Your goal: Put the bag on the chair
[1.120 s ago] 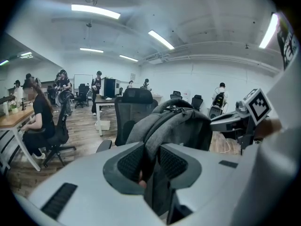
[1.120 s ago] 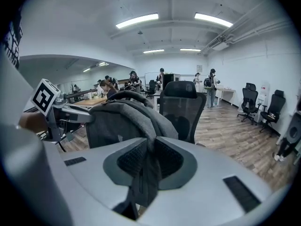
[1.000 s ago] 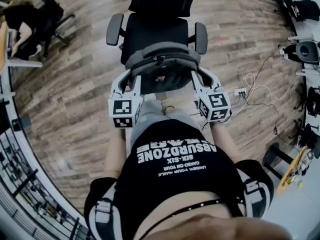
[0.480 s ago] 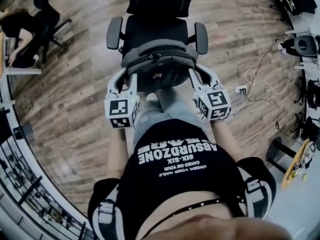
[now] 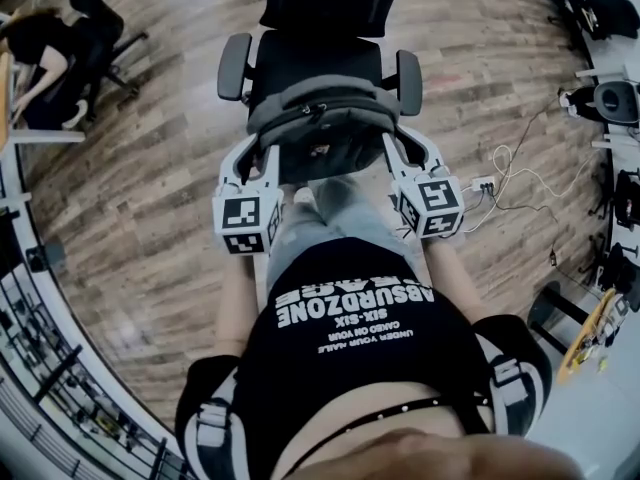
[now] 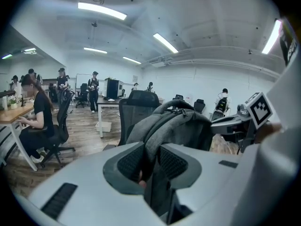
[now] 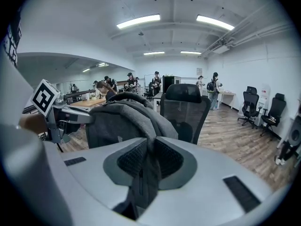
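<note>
Wood plank floor (image 5: 150, 168), white walls (image 7: 244, 65), strip lights (image 7: 138, 21) overhead, desks (image 6: 14, 114) and spare office chairs (image 7: 275, 109) along the sides.

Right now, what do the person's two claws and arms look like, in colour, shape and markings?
Both the left claw and the right claw have light grey moulded shells with black, textured pads. Each carries a white cube with black square markers. The person wears a black T-shirt with white lettering; the forearms are uncovered.
</note>
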Demonstrator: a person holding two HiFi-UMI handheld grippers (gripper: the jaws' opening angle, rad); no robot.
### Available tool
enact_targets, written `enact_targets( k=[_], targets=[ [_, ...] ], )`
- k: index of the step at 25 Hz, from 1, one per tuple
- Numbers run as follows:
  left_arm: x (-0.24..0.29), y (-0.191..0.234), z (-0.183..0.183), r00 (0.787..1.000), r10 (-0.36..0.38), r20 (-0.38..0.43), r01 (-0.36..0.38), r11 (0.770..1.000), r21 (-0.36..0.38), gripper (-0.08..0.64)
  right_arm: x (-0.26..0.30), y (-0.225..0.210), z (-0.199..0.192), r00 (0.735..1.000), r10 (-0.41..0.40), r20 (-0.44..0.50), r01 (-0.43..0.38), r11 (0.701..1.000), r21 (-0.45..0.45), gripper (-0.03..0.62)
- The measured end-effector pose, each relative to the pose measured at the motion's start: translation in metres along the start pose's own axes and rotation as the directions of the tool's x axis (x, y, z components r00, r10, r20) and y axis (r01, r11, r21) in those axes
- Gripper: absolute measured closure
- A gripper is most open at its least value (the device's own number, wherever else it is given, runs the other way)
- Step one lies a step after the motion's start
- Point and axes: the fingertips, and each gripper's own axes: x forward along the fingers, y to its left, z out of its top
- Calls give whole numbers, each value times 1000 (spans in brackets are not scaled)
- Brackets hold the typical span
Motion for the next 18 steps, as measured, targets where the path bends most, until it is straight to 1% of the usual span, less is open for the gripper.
enact_targets(
  k=[8,18],
  targets=[
    [37,7,17,1000,-1,-30,1,1000,0,459,31,-27,12,1000,15,-20,-15,1000,11,523],
    [94,14,50,999,12,-31,-11,1000,19,459,68,-72,38,1000,20,-14,-20,1000,16,523]
  ],
)
